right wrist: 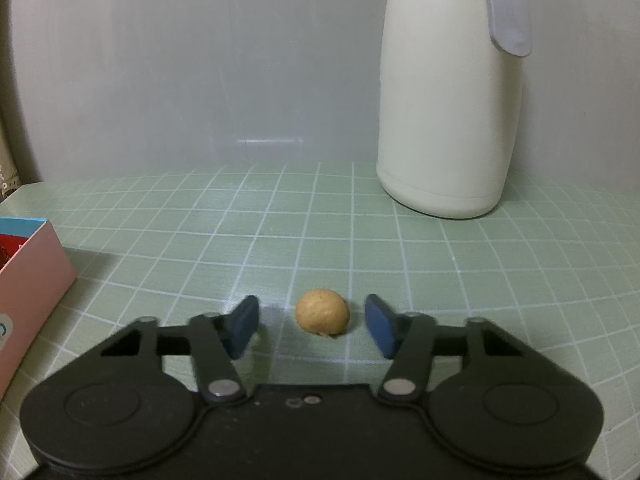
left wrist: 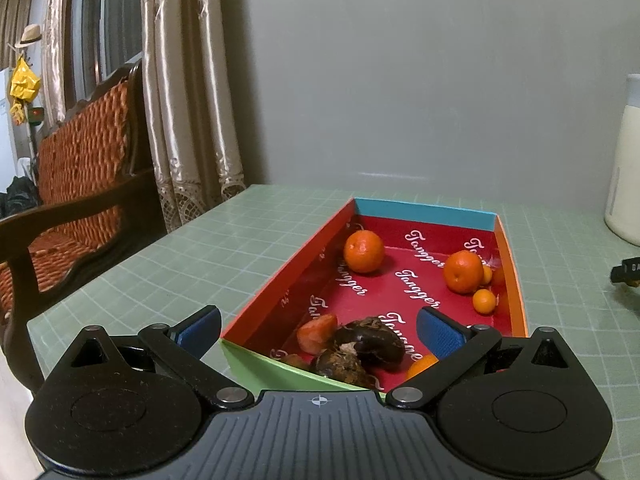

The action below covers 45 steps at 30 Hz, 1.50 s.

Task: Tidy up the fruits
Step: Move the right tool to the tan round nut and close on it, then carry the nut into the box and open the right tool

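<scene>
A red-lined cardboard box (left wrist: 514,276) lies on the green grid mat. It holds two mandarins (left wrist: 364,251), small kumquats (left wrist: 484,301), a strawberry (left wrist: 317,333) and dark brown water chestnuts (left wrist: 368,346). My left gripper (left wrist: 318,330) is open and empty, hovering over the box's near end. My right gripper (right wrist: 312,326) is open, low over the mat, with a small tan round fruit (right wrist: 322,312) lying between its fingers, untouched. The box's pink outer wall (right wrist: 28,280) shows at the left of the right wrist view.
A tall cream thermos jug (right wrist: 448,92) stands at the back right of the mat; it also shows in the left wrist view (left wrist: 624,160). A wooden armchair (left wrist: 80,168) and curtains (left wrist: 188,92) are beyond the table's left edge. A grey wall backs the table.
</scene>
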Each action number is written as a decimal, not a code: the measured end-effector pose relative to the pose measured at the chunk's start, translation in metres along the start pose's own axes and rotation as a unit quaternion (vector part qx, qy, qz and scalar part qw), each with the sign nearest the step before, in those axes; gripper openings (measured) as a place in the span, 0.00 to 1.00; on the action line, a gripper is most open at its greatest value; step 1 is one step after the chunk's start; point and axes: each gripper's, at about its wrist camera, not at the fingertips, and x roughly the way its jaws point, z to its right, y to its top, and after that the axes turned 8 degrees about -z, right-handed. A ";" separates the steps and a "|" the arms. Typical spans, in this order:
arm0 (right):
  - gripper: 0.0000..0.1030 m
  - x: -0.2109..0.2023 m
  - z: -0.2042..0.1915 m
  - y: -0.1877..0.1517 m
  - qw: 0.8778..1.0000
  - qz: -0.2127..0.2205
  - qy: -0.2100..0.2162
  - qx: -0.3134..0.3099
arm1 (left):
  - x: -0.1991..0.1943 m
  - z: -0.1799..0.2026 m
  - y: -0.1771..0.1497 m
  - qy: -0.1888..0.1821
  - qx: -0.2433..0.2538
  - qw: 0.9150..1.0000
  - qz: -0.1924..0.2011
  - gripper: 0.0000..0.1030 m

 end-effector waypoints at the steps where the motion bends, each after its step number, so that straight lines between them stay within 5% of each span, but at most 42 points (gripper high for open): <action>1: 0.38 0.000 0.000 0.000 1.000 0.001 -0.001 -0.001 | 0.000 -0.001 0.000 0.000 -0.001 1.000 0.000 1.00; 28: 0.25 -0.009 -0.006 -0.003 1.000 0.006 0.023 -0.018 | -0.003 -0.007 0.001 -0.004 -0.018 1.000 0.002 1.00; 45: 0.25 -0.061 -0.077 -0.013 0.989 0.055 0.100 -0.097 | -0.011 -0.051 -0.008 0.037 -0.046 0.998 0.010 1.00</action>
